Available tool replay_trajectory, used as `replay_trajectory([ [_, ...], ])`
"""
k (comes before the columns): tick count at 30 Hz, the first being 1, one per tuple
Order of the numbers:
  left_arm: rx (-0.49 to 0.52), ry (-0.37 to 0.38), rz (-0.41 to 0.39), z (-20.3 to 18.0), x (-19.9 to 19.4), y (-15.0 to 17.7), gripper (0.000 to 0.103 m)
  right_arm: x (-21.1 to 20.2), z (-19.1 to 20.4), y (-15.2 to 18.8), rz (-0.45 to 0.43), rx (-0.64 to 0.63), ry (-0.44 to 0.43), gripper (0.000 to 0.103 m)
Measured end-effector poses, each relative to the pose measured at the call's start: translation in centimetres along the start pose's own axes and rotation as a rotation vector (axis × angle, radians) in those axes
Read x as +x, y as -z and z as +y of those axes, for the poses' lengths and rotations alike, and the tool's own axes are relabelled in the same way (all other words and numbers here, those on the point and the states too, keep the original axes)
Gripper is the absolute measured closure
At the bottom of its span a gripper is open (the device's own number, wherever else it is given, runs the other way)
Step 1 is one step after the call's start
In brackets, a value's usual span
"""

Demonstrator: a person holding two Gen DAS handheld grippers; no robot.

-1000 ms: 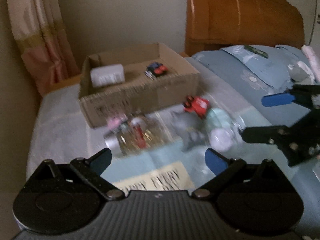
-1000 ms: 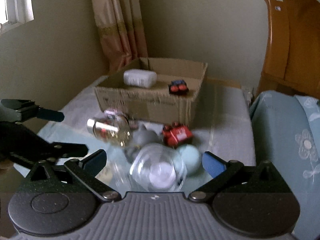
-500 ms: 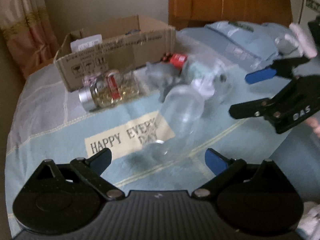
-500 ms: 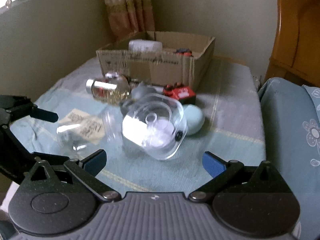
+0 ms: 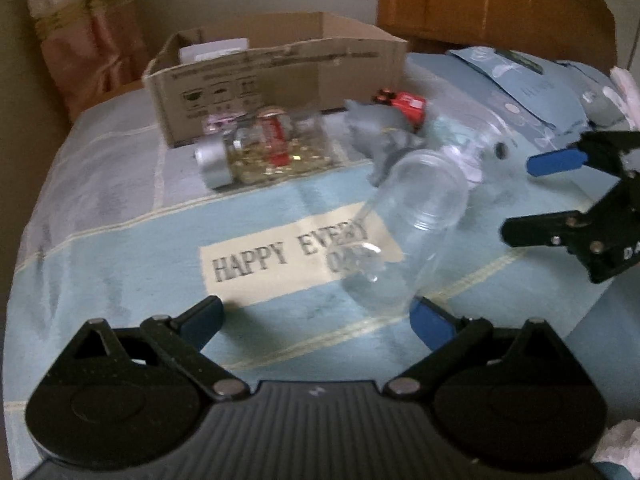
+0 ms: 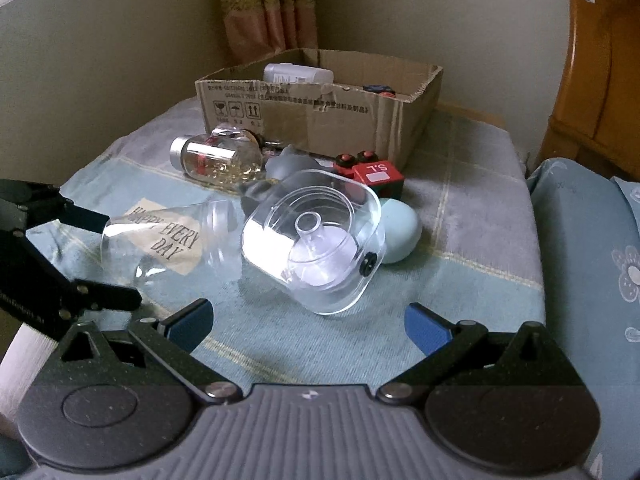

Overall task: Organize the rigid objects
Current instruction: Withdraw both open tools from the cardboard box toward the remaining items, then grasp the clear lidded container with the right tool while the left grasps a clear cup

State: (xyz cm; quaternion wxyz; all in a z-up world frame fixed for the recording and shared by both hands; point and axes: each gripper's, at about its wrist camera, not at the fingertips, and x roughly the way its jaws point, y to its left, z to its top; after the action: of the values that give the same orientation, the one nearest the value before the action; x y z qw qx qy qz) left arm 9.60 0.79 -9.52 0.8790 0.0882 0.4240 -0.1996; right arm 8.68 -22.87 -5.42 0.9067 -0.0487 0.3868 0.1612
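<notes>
A clear empty bottle lies on its side on the cloth-covered table, just ahead of my open, empty left gripper; it also shows in the right wrist view. A clear square container lies tipped ahead of my open, empty right gripper. Behind them lie a jar with gold contents, a grey toy, a red toy car and a pale green ball. A cardboard box at the back holds a white item.
The right gripper shows at the right of the left wrist view; the left gripper shows at the left of the right wrist view. A blue bed with pillows adjoins the table on the right. A wooden headboard and a curtain stand behind.
Both grippers have pulled back and lowered toward the table. The clear bottle and the square container now lie closer in front of them. Both stay open.
</notes>
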Motion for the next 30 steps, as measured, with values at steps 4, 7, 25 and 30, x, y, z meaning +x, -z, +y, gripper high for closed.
replay_trajectory([
  [4, -0.029, -0.027, -0.001, 1.6, 0.2, -0.2, 0.004, -0.1, -0.1, -0.5, -0.01, -0.021, -0.003, 0.0],
  [7, -0.059, -0.042, -0.004, 3.0, 0.5, -0.5, 0.004, -0.2, -0.3, -1.2, -0.02, -0.035, -0.009, 0.0],
  [25, -0.06, 0.002, 0.002, 2.7, 0.0, -0.2, 0.004, 1.6, 0.0, -5.6, -0.037, -0.153, -0.112, 0.0],
  [30, 0.009, 0.03, -0.009, 0.8, -0.3, -0.3, 0.004, 0.6, 0.3, -4.2, 0.001, -0.147, -0.128, 0.0],
])
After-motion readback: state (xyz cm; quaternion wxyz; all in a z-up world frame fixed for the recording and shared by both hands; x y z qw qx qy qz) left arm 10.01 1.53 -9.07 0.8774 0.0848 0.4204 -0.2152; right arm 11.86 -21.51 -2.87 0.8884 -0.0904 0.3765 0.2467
